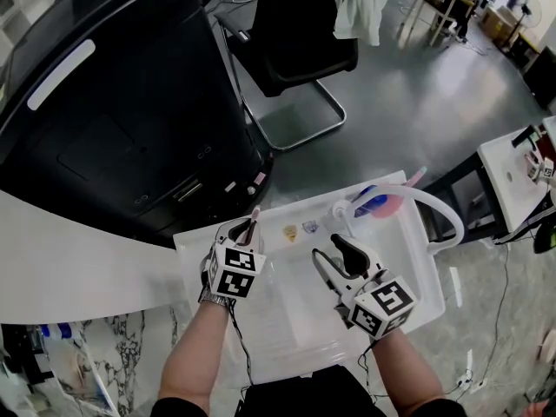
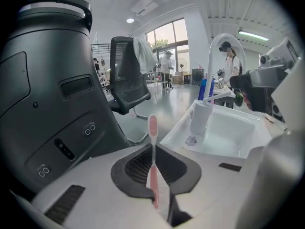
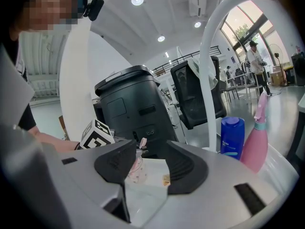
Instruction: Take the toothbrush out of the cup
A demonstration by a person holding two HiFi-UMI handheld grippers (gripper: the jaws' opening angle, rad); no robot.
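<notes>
A pink toothbrush [image 2: 153,128] stands upright between the jaws of my left gripper [image 2: 153,149], which is shut on its handle; its head sticks up above the jaws. In the head view this gripper [image 1: 246,229] sits at the white sink's far-left corner with the toothbrush [image 1: 254,221] poking out of it. The clear cup [image 3: 137,170] with a pink pattern shows through the gap of my right gripper [image 3: 150,162], just below the left gripper; the toothbrush [image 3: 142,141] rises above it. Whether its lower end is still in the cup I cannot tell. My right gripper [image 1: 328,250] hovers over the basin, open and empty.
The white sink [image 1: 408,259] has a tall arched faucet [image 1: 439,211] at its far right, with a blue bottle [image 1: 372,203] and a pink bottle [image 1: 395,203] beside it. A big black machine [image 1: 113,102] stands behind the sink's left, a black chair [image 1: 295,50] farther back.
</notes>
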